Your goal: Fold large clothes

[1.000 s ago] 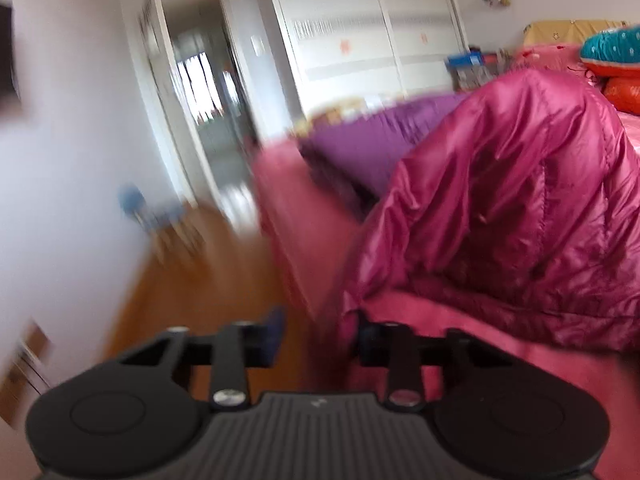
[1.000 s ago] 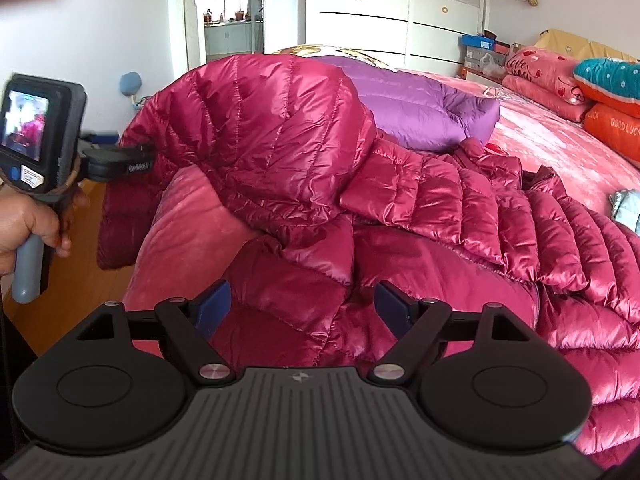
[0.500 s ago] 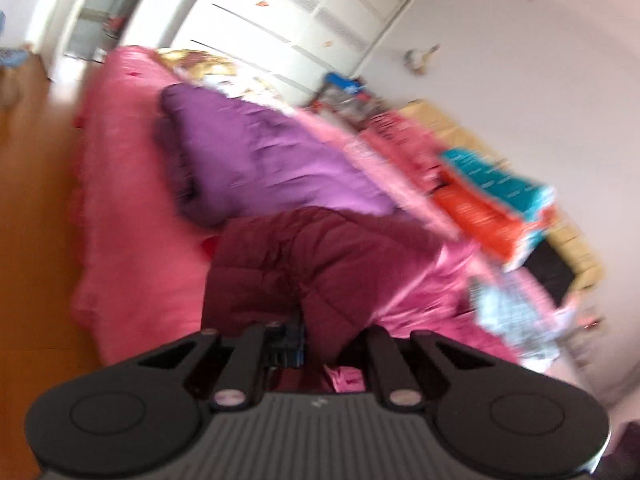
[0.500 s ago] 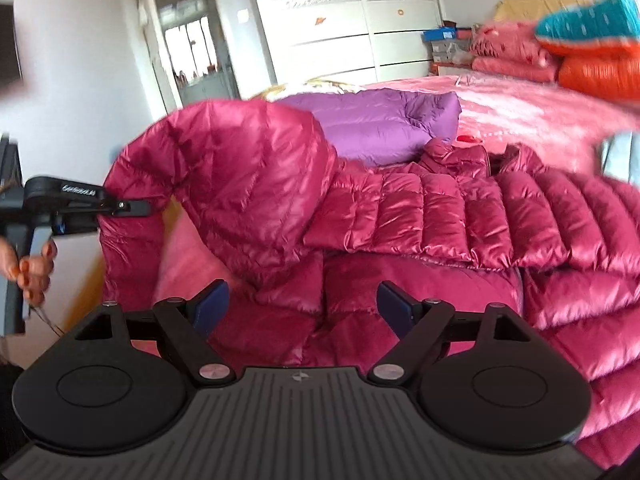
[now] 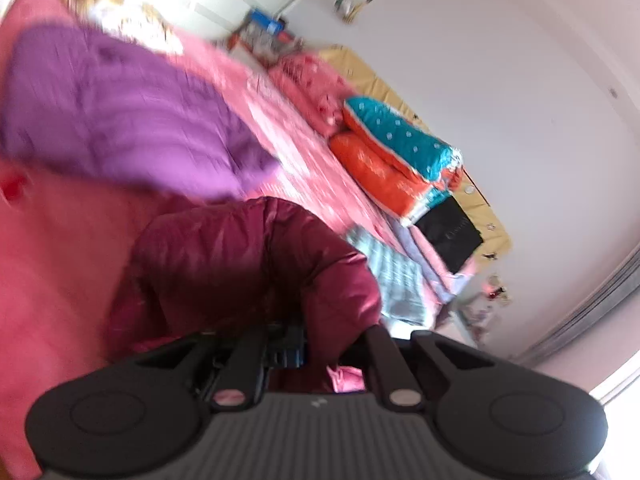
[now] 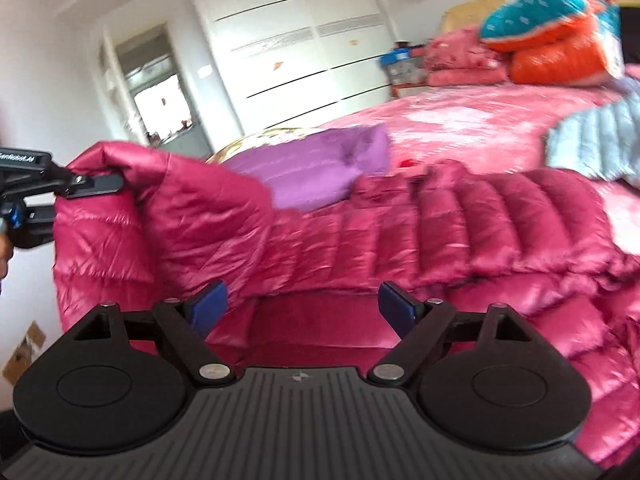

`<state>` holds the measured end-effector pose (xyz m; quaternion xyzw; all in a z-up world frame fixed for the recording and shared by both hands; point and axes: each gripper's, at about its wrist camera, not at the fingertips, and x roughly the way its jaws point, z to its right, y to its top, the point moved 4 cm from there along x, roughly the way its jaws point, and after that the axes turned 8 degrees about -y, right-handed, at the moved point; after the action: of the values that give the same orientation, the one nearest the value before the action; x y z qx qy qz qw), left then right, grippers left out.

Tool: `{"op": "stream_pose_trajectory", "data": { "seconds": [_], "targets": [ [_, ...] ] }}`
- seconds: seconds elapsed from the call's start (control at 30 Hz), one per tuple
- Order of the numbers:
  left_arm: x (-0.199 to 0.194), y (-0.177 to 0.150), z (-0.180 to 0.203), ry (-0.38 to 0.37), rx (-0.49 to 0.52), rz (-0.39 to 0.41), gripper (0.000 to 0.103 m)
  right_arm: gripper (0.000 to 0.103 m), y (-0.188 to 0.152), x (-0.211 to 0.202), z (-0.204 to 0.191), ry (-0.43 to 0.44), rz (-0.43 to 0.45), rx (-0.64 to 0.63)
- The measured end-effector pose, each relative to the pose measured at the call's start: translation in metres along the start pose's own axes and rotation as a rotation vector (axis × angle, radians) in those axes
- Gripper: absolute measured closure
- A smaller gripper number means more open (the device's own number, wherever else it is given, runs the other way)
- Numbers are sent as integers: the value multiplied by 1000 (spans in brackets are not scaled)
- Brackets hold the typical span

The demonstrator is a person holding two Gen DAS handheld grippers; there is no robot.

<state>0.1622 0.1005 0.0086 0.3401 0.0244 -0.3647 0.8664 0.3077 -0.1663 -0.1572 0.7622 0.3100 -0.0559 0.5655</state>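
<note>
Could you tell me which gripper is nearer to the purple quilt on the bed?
Left. The left gripper, clamped on the red down jacket, sits beside the purple quilt; the right gripper hangs open, farther back across the jacket.

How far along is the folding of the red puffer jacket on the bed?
Early. Done: nothing folded flat yet. In hand: the left tool is shut on the red puffer jacket, lifting one end off the bed. Left: the right tool is open; the folds remain.

White lettering runs along the left gripper (image 6: 96, 182) arm in the right wrist view, cut off and blurred; only an ending like "Robot.AI" reads. Nothing else is legible.
</note>
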Motion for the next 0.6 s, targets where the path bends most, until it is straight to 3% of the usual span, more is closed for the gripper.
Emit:
{"op": "stream_pose_trajectory", "data": {
  "seconds": [0.17, 0.33, 0.4, 0.47, 0.6],
  "targets": [
    [55, -21, 25, -3, -61, -85, 97, 0, -3, -9, 52, -24, 21, 187],
    [105, -45, 34, 57, -112, -167, 92, 0, -6, -20, 95, -34, 54, 332],
    [126, -53, 34, 71, -152, -208, 82, 0, -9, -24, 103, -42, 62, 366],
    [141, -62, 35, 77, -189, -246, 61, 0, -11, -33, 118, -48, 73, 401],
    [155, -75, 43, 65, -217, -270, 50, 0, -16, -38, 138, -60, 88, 444]
  ]
}}
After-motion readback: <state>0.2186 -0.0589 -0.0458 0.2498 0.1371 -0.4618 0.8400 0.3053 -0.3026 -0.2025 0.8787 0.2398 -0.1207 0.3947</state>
